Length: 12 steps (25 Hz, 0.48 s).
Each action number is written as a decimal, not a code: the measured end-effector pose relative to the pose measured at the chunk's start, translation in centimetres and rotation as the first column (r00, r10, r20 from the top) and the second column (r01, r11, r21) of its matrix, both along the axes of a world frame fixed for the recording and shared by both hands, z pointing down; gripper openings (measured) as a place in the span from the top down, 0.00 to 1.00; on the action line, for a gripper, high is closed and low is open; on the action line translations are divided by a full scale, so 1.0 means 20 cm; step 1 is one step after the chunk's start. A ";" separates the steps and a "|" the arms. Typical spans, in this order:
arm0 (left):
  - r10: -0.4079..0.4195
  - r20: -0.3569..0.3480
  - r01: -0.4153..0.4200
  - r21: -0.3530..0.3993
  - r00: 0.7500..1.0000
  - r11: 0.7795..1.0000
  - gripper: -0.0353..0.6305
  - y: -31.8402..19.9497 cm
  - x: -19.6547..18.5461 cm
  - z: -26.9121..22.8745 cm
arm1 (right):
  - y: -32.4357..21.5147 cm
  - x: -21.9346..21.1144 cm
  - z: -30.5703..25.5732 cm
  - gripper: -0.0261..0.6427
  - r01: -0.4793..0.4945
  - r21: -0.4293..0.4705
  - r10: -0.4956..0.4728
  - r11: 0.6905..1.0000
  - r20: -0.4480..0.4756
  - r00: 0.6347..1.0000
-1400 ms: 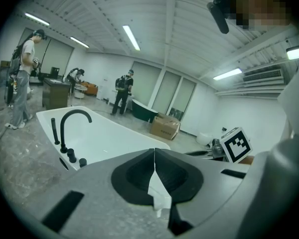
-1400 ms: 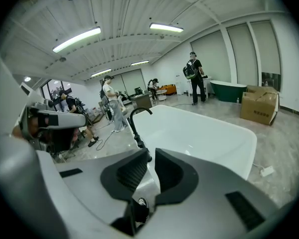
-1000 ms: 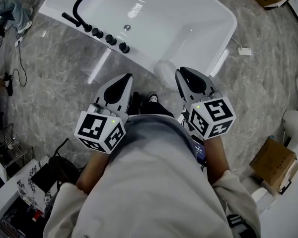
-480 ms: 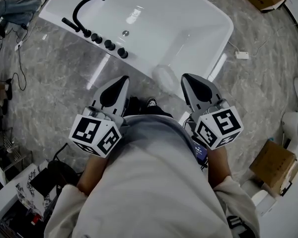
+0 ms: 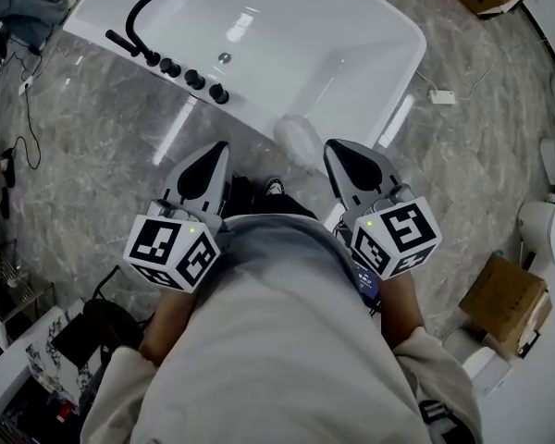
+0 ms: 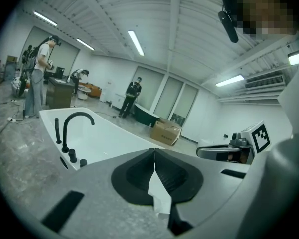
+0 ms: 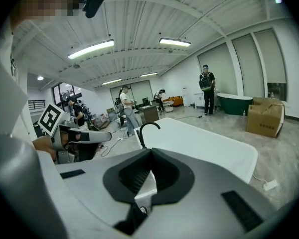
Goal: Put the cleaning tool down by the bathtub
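Note:
The white bathtub (image 5: 351,26) fills the top of the head view, with a black curved faucet (image 5: 148,12) and black knobs on its left rim. The cleaning tool (image 5: 296,141), a pale fuzzy oblong, lies on the grey marble floor against the tub's near side. My right gripper (image 5: 333,148) hangs just right of it, apart from it, jaws shut and empty. My left gripper (image 5: 220,148) hangs to the tool's left, also shut on nothing. In the left gripper view (image 6: 154,151) and the right gripper view (image 7: 150,151) the jaw tips meet, with the tub beyond.
A white adapter with a cord (image 5: 441,96) lies on the floor right of the tub. A cardboard box (image 5: 504,294) and white toilets (image 5: 546,225) stand at the right. Cables (image 5: 18,146) trail on the left. People stand far across the room (image 7: 207,88).
My right gripper has lifted a little beside the tool. The tub has slid slightly left in the head view. The left gripper has hardly moved.

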<state>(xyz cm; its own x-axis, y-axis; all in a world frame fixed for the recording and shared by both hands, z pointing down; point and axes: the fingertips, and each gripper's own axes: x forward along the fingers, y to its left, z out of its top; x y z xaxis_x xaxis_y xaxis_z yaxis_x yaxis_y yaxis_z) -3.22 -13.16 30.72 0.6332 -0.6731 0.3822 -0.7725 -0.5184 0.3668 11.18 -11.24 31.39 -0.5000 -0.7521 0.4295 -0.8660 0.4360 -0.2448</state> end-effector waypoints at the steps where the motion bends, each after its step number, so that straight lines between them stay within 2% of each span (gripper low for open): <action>1: -0.002 -0.003 0.002 -0.004 1.000 1.000 0.93 0.01 0.00 0.00 | 0.01 0.01 0.00 0.94 -0.001 -0.002 0.001 1.000 -0.004 1.000; 12: 0.042 -0.010 -0.042 -0.036 0.999 0.998 0.93 0.11 0.04 0.06 | 0.11 0.04 0.03 0.94 -0.024 -0.040 0.023 0.999 -0.026 0.999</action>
<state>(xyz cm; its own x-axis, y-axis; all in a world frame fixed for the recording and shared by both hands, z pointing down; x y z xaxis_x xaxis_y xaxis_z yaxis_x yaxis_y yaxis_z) -2.47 -10.88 31.83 0.6641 -0.6315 0.4001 -0.7468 -0.5363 0.3932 11.99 -9.03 32.04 -0.4707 -0.7453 0.4721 -0.8822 0.4058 -0.2390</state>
